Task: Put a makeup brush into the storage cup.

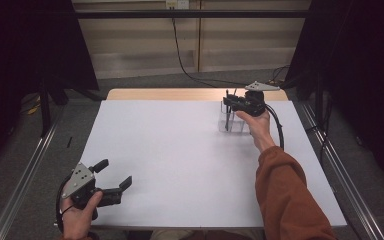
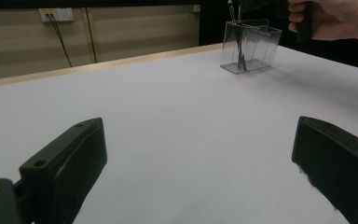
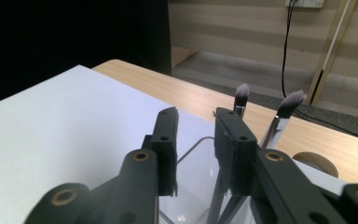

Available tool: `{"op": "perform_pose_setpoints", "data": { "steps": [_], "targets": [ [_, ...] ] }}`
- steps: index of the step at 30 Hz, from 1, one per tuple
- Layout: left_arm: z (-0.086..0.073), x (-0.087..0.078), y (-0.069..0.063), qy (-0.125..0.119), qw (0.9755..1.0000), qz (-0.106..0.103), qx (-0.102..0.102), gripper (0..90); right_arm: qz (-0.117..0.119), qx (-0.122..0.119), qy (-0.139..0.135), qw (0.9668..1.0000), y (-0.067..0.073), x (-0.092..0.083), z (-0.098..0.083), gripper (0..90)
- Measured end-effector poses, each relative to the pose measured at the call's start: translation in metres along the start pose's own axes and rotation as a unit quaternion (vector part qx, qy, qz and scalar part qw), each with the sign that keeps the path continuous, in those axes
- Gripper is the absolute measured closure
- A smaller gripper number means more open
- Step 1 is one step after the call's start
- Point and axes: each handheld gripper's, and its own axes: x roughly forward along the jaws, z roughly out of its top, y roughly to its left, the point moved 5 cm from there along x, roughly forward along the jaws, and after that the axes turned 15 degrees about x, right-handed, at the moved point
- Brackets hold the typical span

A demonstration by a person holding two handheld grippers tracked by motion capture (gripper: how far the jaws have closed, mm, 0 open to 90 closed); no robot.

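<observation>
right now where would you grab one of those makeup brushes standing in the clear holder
Take a makeup brush by its upper handle, just under the bristle tip, coming straight down from above. The brushes stand nearly upright in the clear holder, whose walls block a side approach lower down. The right gripper sits above them, jaws parted with nothing between.

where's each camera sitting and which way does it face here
High view: above the person's side, facing forward and down on the white table; forearms, hands, left gripper, right gripper.
Left gripper view: low over the table, past its open jaws toward the clear organizer.
Right gripper view: over the organizer, past its parted jaws at two brushes.
All three share the organizer.
</observation>
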Motion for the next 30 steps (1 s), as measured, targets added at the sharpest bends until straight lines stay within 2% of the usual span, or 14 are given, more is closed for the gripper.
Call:
{"op": "perform_pose_setpoints", "data": {
  "steps": [9, 13, 17, 22, 30],
  "targets": [
    [0.002, 0.002, -0.001, -0.008, 0.9999, 0.001, -0.011, 3.2, 0.002, 0.003, -0.012, 0.9999, -0.002, -0.016, -0.004, 48.8],
    [0.001, 0.001, 0.000, -0.008, 0.9999, 0.003, -0.012, 3.2, 0.006, 0.007, -0.014, 0.9999, -0.003, -0.021, -0.006, 35.3],
    [0.001, 0.001, 0.001, -0.008, 0.9999, 0.006, -0.013, 3.2, 0.016, 0.007, -0.013, 0.9998, 0.001, -0.024, -0.009, 24.9],
    [0.002, 0.001, -0.001, -0.010, 0.9998, 0.004, -0.014, 3.2, 0.017, 0.007, -0.016, 0.9997, 0.005, -0.026, -0.011, 13.5],
    [0.001, -0.004, 0.000, -0.012, 0.9998, 0.009, -0.013, 3.2, 0.019, 0.012, -0.018, 0.9996, 0.008, -0.035, -0.014, 3.5]
  ]
}}
